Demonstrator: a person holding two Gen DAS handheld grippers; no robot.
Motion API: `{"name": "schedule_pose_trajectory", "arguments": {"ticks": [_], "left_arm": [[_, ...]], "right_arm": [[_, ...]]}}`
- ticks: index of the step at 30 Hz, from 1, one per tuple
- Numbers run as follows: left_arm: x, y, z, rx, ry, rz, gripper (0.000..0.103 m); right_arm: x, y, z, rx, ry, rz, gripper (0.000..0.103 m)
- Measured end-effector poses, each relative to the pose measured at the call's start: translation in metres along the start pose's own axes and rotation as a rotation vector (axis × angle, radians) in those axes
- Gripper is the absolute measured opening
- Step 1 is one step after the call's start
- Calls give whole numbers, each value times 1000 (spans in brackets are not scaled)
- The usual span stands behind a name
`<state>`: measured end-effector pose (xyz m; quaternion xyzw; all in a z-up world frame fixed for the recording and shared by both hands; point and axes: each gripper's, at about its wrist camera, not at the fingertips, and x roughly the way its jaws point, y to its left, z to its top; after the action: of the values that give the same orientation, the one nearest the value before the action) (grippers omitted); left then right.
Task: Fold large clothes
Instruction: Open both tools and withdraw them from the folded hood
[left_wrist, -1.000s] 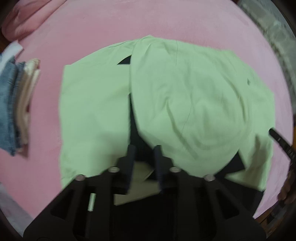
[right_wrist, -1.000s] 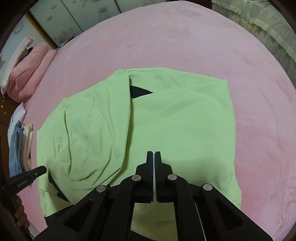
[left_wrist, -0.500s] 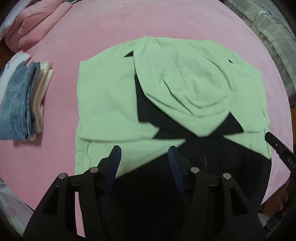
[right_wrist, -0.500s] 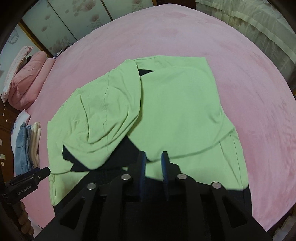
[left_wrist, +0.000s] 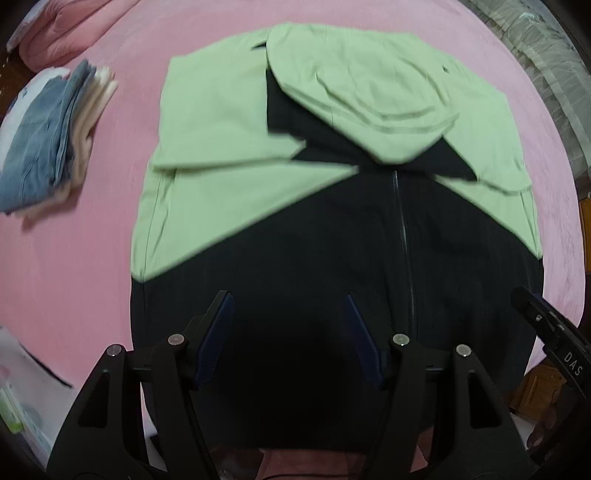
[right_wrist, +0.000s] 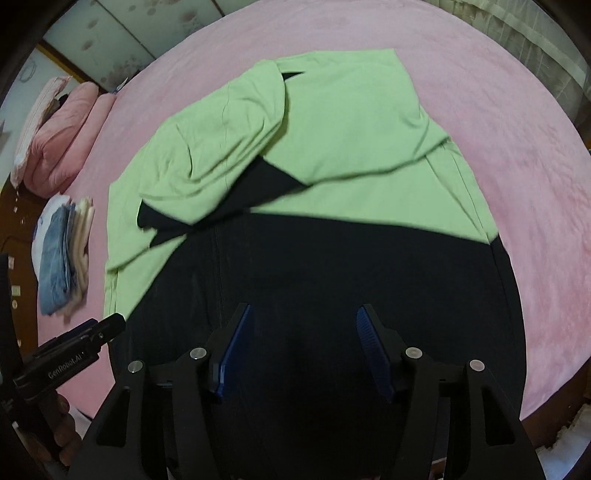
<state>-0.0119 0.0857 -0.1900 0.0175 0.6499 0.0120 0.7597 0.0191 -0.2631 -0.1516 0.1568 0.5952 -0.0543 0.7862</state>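
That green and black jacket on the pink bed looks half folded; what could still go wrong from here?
The hood lies rumpled over the folded sleeves of the jacket, so the next fold may trap wrinkles. The near hem sits close to the bed edge and might slip off. Both grippers, jaws opening and empty, must regrasp evenly or the fold skews.

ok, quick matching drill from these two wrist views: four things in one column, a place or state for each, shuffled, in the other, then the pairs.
1. jacket
2. hood
3. folded stack of clothes
4. left gripper

A. jaws apart, nothing between them
B. beside the jacket on the pink blanket
C. green and black, sleeves folded in
D. lies over the jacket's chest

1-C, 2-D, 3-B, 4-A
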Motion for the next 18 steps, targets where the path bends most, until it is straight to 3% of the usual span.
{"name": "schedule_pose_trajectory", "arguments": {"ticks": [11,18], "left_arm": [[-63,-8,-87,-77,-69,14,59],[-87,3,-131,-154,-110,-23,59]], "right_arm": [[-84,-25,-74,-85,-73,59,60],[-132,-39,-117,-151,-168,63,72]]}}
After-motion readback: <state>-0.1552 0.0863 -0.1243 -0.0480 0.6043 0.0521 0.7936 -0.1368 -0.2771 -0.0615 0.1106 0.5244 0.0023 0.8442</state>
